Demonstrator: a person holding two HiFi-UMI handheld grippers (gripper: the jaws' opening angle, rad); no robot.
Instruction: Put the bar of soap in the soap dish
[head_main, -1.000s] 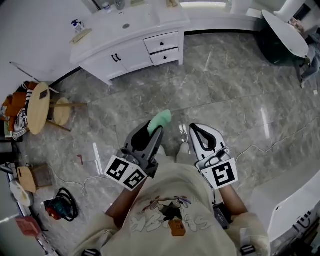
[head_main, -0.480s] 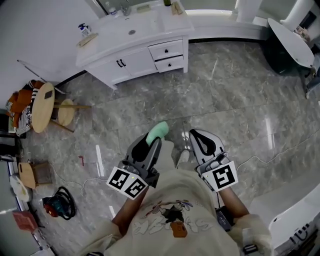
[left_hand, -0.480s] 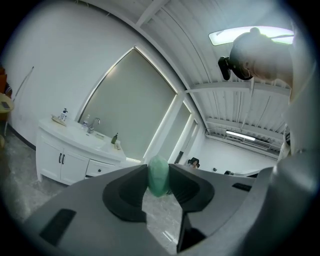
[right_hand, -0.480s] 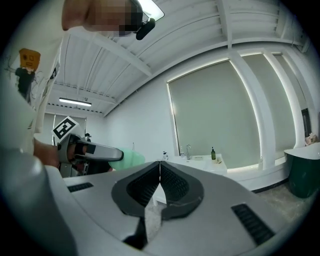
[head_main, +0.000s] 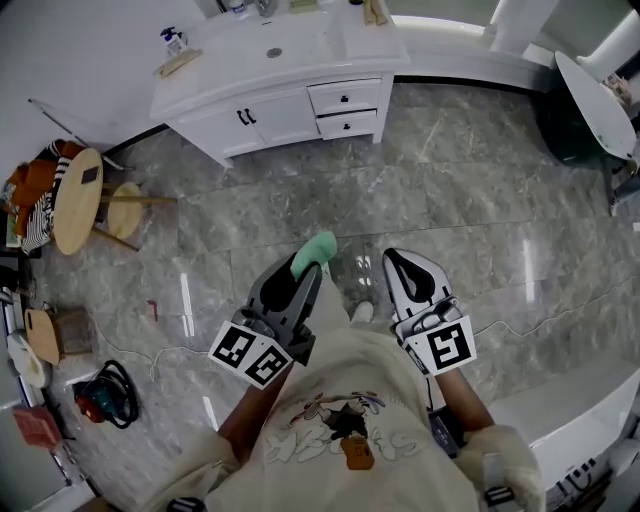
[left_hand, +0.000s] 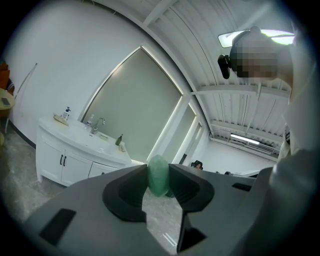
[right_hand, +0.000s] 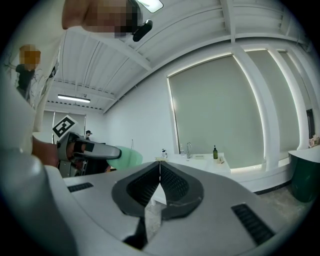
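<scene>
a person standing on a grey marble floor (head_main: 450, 190) holds the left gripper (head_main: 308, 270), its fingers clamped on a green bar of soap (head_main: 318, 248), well apart from the white sink cabinet (head_main: 285, 95). just beside it, the right gripper (head_main: 402, 262) has its fingers together, holding nothing.

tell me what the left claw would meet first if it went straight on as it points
Nothing close: the left claw, shut on the soap, faces open floor. Far ahead it probably reaches the wall right of the white vanity; depth is unclear.
</scene>
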